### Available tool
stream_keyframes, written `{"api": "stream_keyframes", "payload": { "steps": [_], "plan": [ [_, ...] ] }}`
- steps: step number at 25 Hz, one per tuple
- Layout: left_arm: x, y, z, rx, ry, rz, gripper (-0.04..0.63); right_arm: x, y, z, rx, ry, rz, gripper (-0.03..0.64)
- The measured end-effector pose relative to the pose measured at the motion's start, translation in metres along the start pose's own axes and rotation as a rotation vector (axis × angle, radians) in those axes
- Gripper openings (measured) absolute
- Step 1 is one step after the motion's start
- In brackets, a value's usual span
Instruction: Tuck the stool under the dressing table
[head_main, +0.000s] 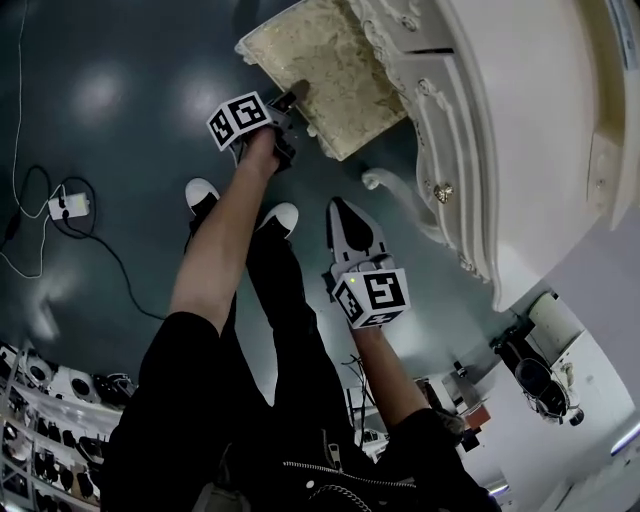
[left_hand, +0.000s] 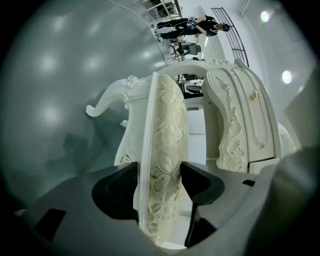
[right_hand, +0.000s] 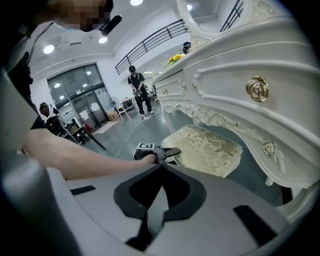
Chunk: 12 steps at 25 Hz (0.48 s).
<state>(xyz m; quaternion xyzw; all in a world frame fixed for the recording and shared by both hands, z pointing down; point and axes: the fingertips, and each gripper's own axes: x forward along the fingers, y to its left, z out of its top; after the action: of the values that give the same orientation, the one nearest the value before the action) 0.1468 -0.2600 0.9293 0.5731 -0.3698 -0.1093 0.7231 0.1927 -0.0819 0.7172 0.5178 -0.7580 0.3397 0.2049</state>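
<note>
The stool (head_main: 330, 60) has a cream-and-gold patterned cushion and a white carved frame. It stands on the grey floor, with its far part under the white dressing table (head_main: 520, 120). My left gripper (head_main: 295, 97) is shut on the near edge of the seat. In the left gripper view the cushion (left_hand: 167, 120) stands edge-on between the two jaws of that gripper (left_hand: 160, 172), with the table's drawer front (left_hand: 250, 120) beyond. My right gripper (head_main: 338, 205) hangs shut and empty in front of the table. In the right gripper view its tips (right_hand: 161, 167) meet, with the stool (right_hand: 210, 147) ahead.
A curled white table leg (head_main: 395, 190) stands just right of the right gripper. The person's shoes (head_main: 200, 190) are on the floor behind the stool. A power strip with cables (head_main: 68, 207) lies at the left. Shoe shelves (head_main: 50, 420) are at bottom left. People (right_hand: 137, 90) stand far off.
</note>
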Motion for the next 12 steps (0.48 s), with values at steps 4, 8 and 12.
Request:
{"api": "stream_keyframes", "payload": {
  "steps": [4,8,12],
  "plan": [
    [0.017,-0.012,-0.003,-0.001,0.026,-0.02,0.281,-0.002,-0.002,-0.002,0.004,0.003,-0.005,0.006],
    [0.039,-0.022,-0.003,0.0,0.032,-0.039,0.278,0.001,-0.008,-0.003,0.005,0.009,-0.016,0.007],
    [0.066,-0.032,-0.007,0.001,0.045,-0.057,0.273,0.0,-0.015,-0.007,0.022,0.019,-0.023,0.006]
  ]
}}
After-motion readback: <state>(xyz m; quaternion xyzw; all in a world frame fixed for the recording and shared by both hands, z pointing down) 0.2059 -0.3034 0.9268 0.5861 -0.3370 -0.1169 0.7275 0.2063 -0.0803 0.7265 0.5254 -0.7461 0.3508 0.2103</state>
